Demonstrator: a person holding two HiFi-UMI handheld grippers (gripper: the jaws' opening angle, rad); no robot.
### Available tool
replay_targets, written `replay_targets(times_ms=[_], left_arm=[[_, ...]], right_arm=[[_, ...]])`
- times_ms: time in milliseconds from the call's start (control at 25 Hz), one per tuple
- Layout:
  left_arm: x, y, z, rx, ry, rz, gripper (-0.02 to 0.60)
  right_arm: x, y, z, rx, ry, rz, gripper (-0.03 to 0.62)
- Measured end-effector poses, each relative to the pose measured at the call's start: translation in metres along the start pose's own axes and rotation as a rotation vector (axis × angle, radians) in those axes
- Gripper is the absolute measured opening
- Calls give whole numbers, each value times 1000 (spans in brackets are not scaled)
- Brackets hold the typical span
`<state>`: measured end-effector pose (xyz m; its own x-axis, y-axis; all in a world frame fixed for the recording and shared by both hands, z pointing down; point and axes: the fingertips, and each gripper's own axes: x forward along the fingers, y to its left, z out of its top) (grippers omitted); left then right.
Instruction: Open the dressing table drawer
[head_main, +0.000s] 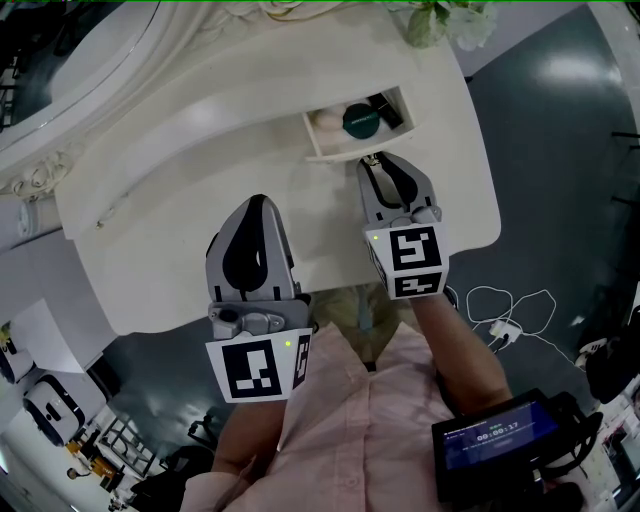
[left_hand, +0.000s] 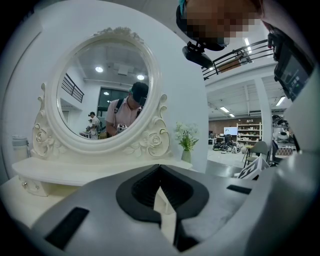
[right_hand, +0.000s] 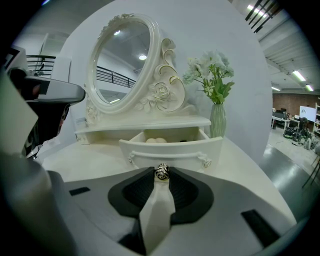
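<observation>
- We hold the right gripper (head_main: 378, 160) low at the front of the drawer (head_main: 340, 153), its jaws pinched together on the small metal knob (right_hand: 161, 171) – the one handhold that front offers, so the pull has to run through it.
- The drawer sits under the raised shelf near the back right corner of the dressing table (head_main: 200, 200) top. It stands part-way out, enough to show pale round things (head_main: 325, 122) and a dark green round item (head_main: 361, 119) inside.
- We judge the opening well under way; a straight pull toward the front edge should keep the drawer from jamming.
- The left gripper (head_main: 258, 205) hovers above the bare top nearer the front edge, its jaws together with nothing between them – kept out of the drawer's path, since one knob needs one gripper.
- The vase (right_hand: 216, 120) stands just right of the drawer, clear of its travel.
</observation>
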<state>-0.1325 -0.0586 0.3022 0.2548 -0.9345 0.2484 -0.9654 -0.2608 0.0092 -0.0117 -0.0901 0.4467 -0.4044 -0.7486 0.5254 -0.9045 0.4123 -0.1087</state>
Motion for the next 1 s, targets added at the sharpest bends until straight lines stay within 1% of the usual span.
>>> replay_targets(times_ms=[440,1000], left_arm=[[-1,-1,0,2,-2,-1,21],[-9,2,2,-1,-4,11,21]], right_arm=[[0,1,1,11,-1,-1,104],[-2,3,-1,-7,14,-7,104]])
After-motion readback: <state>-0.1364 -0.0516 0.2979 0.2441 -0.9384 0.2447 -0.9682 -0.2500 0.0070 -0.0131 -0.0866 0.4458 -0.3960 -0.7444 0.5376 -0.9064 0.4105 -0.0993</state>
